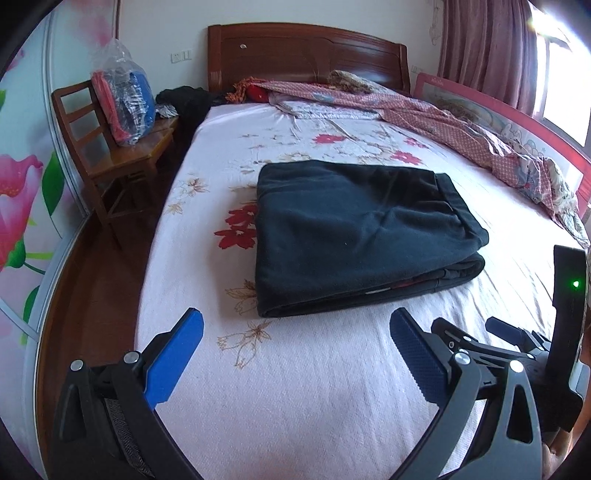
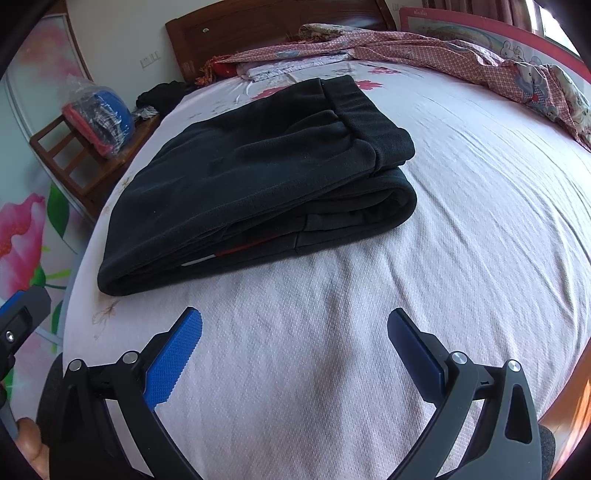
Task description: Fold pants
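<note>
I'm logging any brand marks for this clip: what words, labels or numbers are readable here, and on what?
None can be read.
Pink bed rail: small writing along its top edge, too blurred to read.
Folded black pants: a white and red tag shows between the layers, no legible text.
Bagged clothes on the chair: no readable print.

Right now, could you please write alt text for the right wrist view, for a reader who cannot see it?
Dark pants lie folded into a layered rectangle on a bed's white floral sheet. The open right gripper hovers just short of them, holding nothing. A rumpled pink quilt lines the far side.
</note>
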